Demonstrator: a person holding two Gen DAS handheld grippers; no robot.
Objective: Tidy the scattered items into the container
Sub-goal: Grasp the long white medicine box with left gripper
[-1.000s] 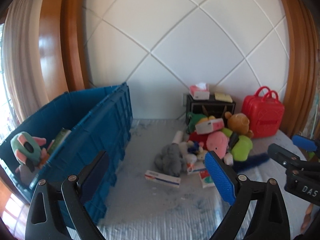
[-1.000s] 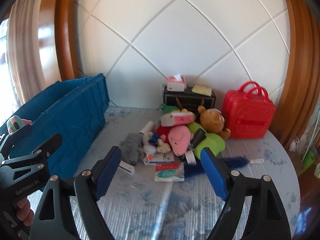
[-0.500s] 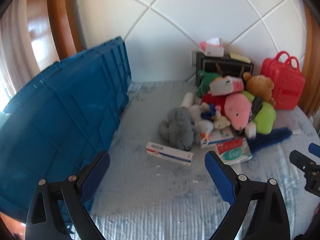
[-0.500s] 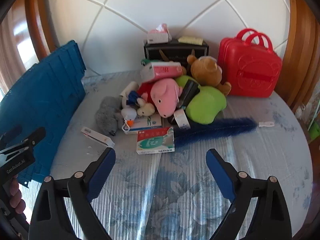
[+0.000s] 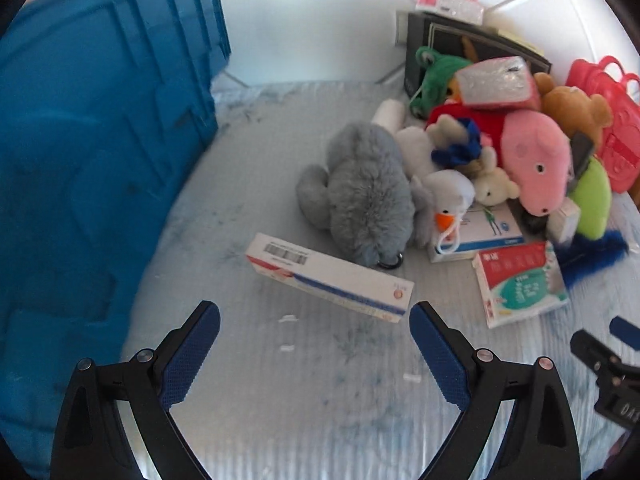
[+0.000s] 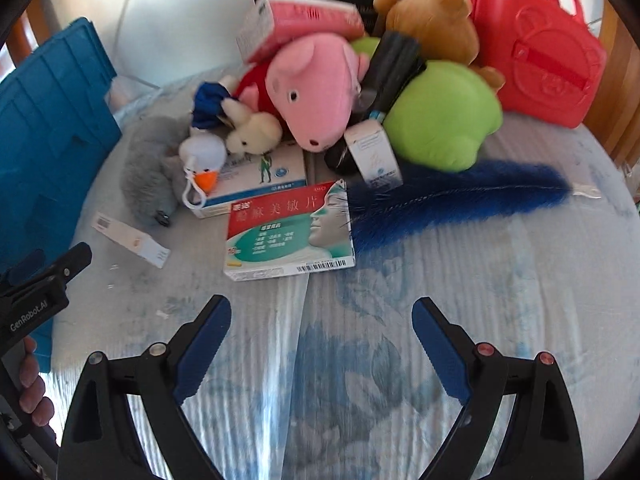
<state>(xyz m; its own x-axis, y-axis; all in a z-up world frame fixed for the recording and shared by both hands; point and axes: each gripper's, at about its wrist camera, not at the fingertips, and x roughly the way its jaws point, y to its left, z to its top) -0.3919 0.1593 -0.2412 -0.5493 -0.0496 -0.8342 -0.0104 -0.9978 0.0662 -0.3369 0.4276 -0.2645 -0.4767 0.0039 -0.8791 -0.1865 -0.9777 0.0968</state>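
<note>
A pile of toys and boxes lies on the bed. In the left wrist view my left gripper (image 5: 314, 314) is open and empty, just short of a long white box (image 5: 330, 276) that lies in front of a grey plush (image 5: 366, 196). The blue crate (image 5: 92, 120) stands to the left. In the right wrist view my right gripper (image 6: 322, 312) is open and empty above the sheet, a little short of a red and green medicine box (image 6: 290, 232). Behind it lie a pink pig plush (image 6: 312, 88), a green plush (image 6: 444, 116) and a blue feather duster (image 6: 460, 196).
A red plastic case (image 6: 540, 44) and a brown bear (image 6: 436, 20) sit at the back right, a black box (image 5: 472, 44) against the white padded wall. The left gripper's body (image 6: 36, 292) and a hand's fingers (image 6: 32, 384) show at the right wrist view's left edge.
Both grippers have dropped and tilted downward toward the bed, so the pile looks much nearer. The crate's inside has gone out of the left view. Both stay open.
</note>
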